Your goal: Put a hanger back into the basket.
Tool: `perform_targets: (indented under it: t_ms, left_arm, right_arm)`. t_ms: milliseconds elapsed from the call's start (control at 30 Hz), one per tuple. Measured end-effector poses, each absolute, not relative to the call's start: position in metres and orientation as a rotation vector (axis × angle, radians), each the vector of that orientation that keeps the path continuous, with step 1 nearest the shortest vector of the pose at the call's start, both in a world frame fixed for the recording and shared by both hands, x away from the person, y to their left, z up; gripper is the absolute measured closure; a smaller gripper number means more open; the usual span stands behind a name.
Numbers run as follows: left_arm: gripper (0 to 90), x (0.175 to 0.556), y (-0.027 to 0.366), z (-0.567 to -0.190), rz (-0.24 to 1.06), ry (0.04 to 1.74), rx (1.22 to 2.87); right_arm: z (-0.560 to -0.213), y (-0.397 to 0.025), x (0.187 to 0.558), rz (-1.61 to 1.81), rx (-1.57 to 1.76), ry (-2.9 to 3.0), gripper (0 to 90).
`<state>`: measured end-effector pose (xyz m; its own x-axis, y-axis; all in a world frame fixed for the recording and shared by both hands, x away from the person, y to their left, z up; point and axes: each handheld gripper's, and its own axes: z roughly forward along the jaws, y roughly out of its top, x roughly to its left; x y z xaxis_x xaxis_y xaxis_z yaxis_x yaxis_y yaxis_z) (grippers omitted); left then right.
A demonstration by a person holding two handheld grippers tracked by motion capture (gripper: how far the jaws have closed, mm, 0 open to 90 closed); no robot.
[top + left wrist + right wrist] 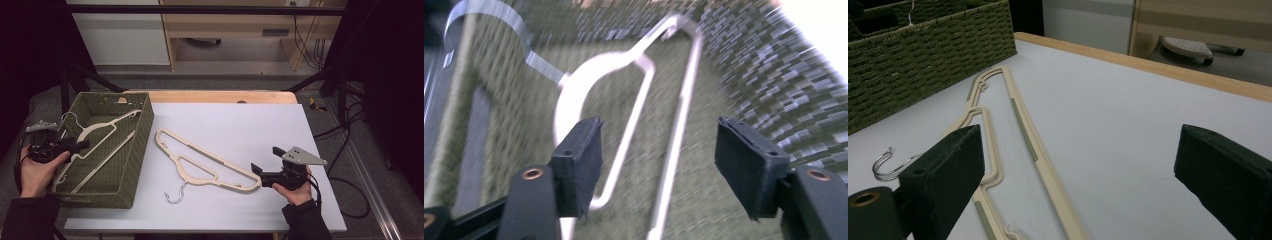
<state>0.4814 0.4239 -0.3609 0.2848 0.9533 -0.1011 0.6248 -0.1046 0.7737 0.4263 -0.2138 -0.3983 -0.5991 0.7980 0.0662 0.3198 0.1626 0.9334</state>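
Left gripper (75, 146) and right gripper (265, 167): jaws apart.

The table (260, 125) carries a green basket (135, 165) at nine o'clock and a cream hanger (207, 162) near six.

Two cream plastic hangers with metal hooks. First hanger (97, 137) lies tilted inside the green woven basket (131, 165), hook toward the basket's far left corner. Second hanger (207, 161) lies flat on the worktop (240, 125) just right of the basket, hook pointing toward the near edge.
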Motion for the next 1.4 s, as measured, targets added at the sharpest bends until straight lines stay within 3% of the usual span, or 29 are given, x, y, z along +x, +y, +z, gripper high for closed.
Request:
perform_targets:
  t_ms: [267,633,933,1400]
  left_arm:
    - [21.6,0.455,0.377,-0.338,0.584,1.166,1.713]
    - [11.9,0.431,0.304,-0.342,0.541,0.948,1.705]
    - [11.1,0.415,0.254,-0.354,0.502,0.852,1.761]
    - [16.2,0.407,0.216,-0.385,0.461,0.835,1.865]
  right_arm:
    - [-0.397,-0.211,0.426,1.445,1.046,1.996,6.4]
    - [-0.395,-0.209,0.425,1.458,1.033,1.991,6.3]
    - [-0.394,-0.205,0.424,1.461,1.019,2.002,6.2]
    - [-0.397,-0.197,0.425,1.459,0.997,2.029,6.4]
